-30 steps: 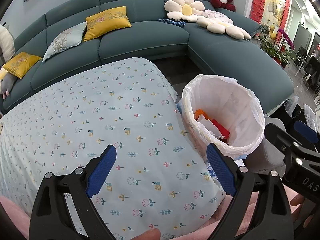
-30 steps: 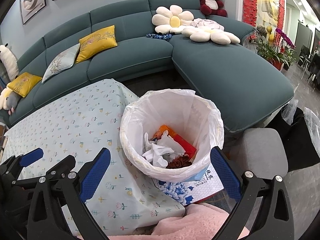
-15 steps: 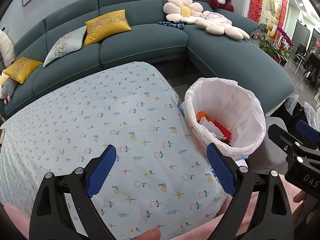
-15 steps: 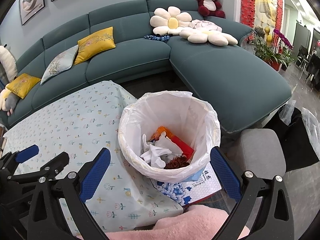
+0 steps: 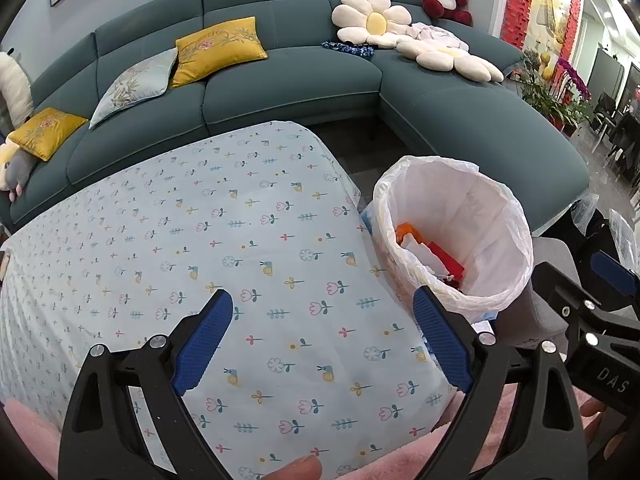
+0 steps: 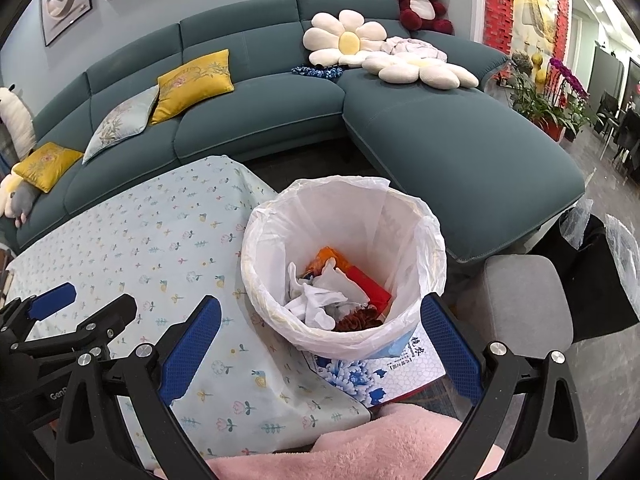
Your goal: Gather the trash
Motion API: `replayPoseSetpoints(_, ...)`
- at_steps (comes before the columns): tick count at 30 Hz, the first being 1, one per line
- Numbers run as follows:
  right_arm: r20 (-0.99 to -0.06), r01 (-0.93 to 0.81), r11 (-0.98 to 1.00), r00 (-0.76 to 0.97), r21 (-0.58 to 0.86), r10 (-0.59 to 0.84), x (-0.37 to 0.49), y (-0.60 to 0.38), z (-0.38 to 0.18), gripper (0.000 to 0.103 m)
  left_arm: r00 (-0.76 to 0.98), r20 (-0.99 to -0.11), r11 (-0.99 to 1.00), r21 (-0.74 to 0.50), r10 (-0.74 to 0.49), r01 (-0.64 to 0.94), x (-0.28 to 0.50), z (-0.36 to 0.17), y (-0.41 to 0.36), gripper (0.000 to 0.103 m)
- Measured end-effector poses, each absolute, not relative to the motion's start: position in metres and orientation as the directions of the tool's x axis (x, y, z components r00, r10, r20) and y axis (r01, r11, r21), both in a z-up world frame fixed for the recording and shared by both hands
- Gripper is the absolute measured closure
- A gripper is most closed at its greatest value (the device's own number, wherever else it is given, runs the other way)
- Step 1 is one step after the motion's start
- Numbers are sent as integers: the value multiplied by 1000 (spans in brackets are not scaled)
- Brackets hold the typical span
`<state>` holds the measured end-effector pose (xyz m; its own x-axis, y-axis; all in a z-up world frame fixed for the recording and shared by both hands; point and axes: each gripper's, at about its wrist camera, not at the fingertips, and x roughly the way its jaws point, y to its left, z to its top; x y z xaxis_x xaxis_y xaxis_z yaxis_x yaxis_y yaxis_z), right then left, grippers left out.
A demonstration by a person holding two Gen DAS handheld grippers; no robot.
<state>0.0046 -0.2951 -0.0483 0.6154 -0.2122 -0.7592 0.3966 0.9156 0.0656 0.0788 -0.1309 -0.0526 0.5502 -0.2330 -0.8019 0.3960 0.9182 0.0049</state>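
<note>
Inside bin (image 6: 420,240), trash (image 6: 332,292) partly hidden; left tongs (image 5: 323,336), right tongs (image 6: 320,344) agape, empty.

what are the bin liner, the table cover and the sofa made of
Bin liner: thin plastic film, it seems; white, translucent, crinkled and folded over the rim.
Table cover: looks like light woven cloth, matte, printed with small flowers and snails, draping softly at the corner; it could be a coated sheet.
Sofa: teal upholstery fabric, matte, with piped seams; the exact weave is unclear.
</note>
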Motion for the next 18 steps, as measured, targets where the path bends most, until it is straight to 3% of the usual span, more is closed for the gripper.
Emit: replayPoseSetpoints(18, -760, 398, 915, 614, 65, -213, 0, -295, -51, 7, 552, -802, 920, 8, -227, 391, 77, -54, -135, 16)
